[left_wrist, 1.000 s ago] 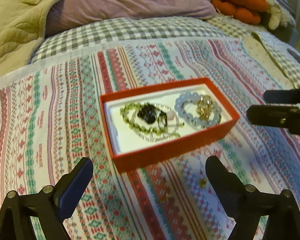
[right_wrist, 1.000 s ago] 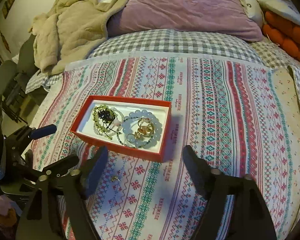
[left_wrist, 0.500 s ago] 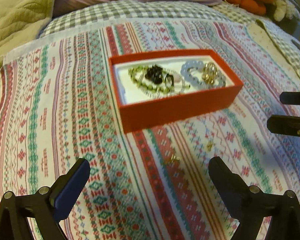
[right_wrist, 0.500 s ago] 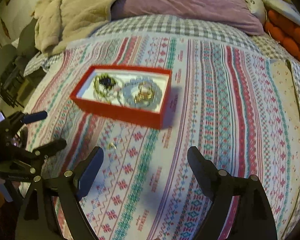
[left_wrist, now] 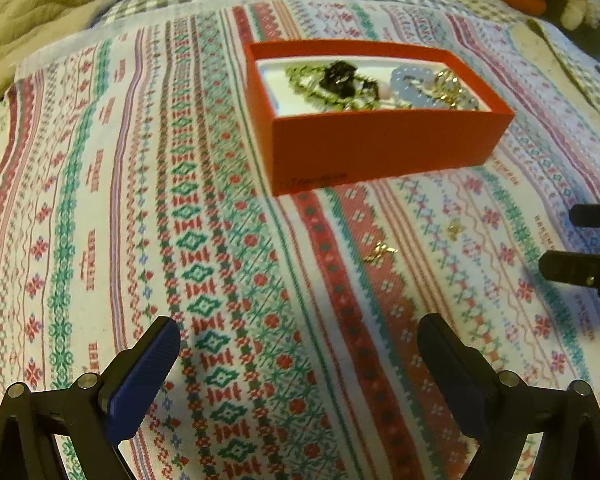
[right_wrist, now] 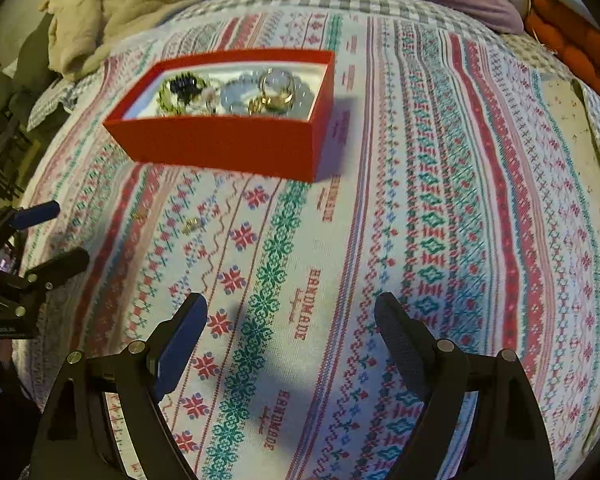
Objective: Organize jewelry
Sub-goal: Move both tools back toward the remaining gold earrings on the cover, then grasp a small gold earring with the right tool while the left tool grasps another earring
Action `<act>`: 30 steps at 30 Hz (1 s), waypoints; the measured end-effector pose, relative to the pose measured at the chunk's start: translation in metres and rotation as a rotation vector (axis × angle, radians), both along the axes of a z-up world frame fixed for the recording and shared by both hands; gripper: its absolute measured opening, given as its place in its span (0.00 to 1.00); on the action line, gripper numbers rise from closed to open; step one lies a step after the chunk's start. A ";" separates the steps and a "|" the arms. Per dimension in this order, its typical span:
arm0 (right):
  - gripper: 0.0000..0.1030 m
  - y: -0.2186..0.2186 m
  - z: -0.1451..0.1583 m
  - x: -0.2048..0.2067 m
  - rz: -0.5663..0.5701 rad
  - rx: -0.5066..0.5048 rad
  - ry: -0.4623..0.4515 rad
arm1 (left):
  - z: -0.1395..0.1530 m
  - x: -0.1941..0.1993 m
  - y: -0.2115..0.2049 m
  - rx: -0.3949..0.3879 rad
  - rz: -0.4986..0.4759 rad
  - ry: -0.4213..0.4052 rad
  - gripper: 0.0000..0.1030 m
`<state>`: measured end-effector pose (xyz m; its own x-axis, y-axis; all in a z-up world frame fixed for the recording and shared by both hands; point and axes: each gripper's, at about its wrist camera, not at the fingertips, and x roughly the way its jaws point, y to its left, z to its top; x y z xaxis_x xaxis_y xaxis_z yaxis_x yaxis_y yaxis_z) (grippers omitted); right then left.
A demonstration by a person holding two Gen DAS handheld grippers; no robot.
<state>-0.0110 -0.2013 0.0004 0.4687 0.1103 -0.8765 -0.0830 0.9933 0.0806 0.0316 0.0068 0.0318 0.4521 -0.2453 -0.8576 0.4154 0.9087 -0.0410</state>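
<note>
On the bed, a red box [left_wrist: 384, 148] sits on the patterned blanket [left_wrist: 140, 200] with bead bracelets [left_wrist: 332, 84] and gold rings [right_wrist: 276, 92] heaped inside. Two small gold pieces lie loose on the blanket just in front of it: one [left_wrist: 379, 251] nearer the left tongs [left_wrist: 298, 360], the other [left_wrist: 455, 227] closer to the right tongs [right_wrist: 290, 344]. Both tongs are spread wide and hold nothing.

The risk, as I judge it, lies in those loose pieces. They are tiny and lie flat on soft, yielding cloth, so closing pads may press them into the weave, pinch blanket instead, or flick them away. Against the busy pattern a flicked piece would be hard to find. Both tongs also point at the same patch and could collide.
</note>
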 end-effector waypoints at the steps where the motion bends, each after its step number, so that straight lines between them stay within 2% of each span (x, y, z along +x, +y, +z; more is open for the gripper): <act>1: 0.85 0.001 -0.002 0.001 0.002 -0.003 0.001 | -0.001 0.000 0.001 0.000 0.003 0.004 0.95; 9: 0.85 0.020 -0.010 0.010 0.039 -0.040 -0.042 | -0.006 0.004 0.006 0.006 0.015 0.003 0.95; 16: 0.81 0.037 -0.012 0.025 0.092 -0.013 -0.090 | -0.012 0.010 0.005 0.001 0.016 0.026 0.95; 20: 0.68 0.053 -0.014 0.029 0.165 -0.037 -0.113 | -0.012 0.010 0.002 -0.014 -0.002 0.020 0.95; 24: 0.55 0.060 -0.015 0.035 0.190 -0.037 -0.124 | -0.014 0.009 0.000 -0.020 -0.017 0.024 0.95; 30: 0.32 0.066 -0.015 0.039 0.223 -0.037 -0.136 | -0.012 0.008 -0.005 -0.039 -0.046 0.018 0.86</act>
<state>0.0280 -0.1352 -0.0150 0.5501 0.1932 -0.8124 -0.3076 0.9513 0.0179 0.0395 0.0013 0.0196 0.4243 -0.2988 -0.8548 0.4554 0.8864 -0.0838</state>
